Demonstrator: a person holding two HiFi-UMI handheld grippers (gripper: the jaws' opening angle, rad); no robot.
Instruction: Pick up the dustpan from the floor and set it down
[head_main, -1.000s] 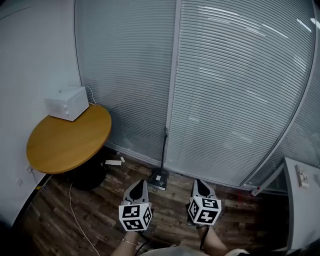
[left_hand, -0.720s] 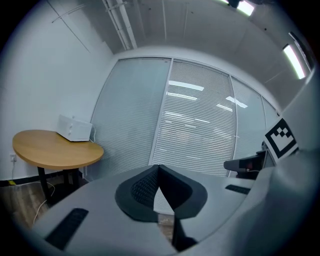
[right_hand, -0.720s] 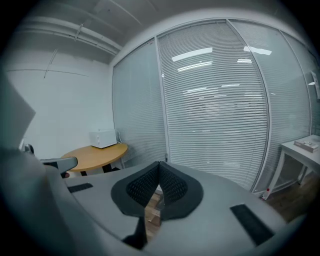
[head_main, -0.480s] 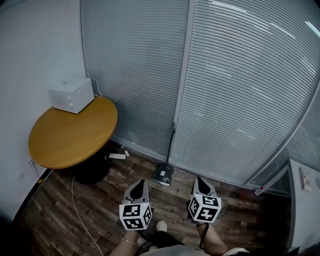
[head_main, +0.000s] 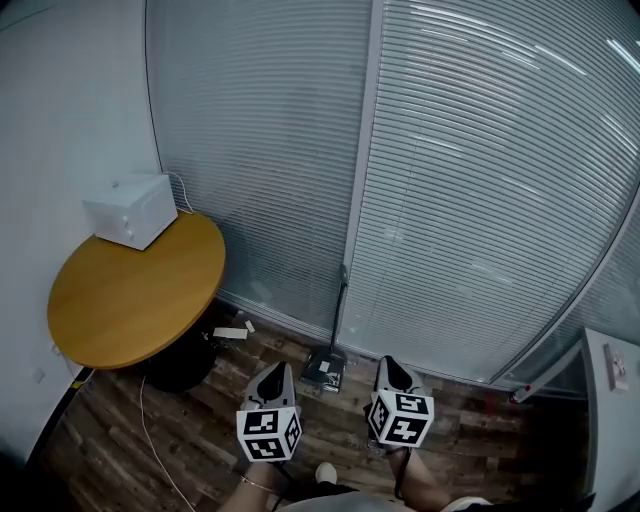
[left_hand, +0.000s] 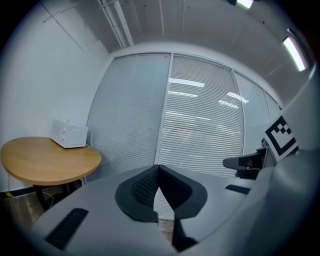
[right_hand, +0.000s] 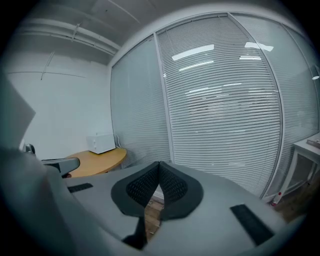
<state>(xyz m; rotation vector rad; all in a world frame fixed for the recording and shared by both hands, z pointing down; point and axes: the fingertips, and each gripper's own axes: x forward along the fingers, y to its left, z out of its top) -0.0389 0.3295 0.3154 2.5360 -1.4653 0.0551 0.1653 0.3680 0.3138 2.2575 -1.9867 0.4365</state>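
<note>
Left gripper (head_main: 283, 368) and right gripper (head_main: 386, 364), both closed and empty, hang just short of the dark long-handled dustpan (head_main: 325, 368) on the wooden floor (head_main: 200, 420). Open 1, then take its upright handle (head_main: 338, 310).

white furniture (head_main: 605, 430) at the right edge, only partly in frame

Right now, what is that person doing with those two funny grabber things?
A person stands in a room corner with a gripper in each hand. The left gripper and the right gripper are both shut and hold nothing. The dustpan sits on the wooden floor just ahead of them, its long handle upright against the glass wall. Nobody has picked it up yet. A round table with a white box is to the left.
</note>
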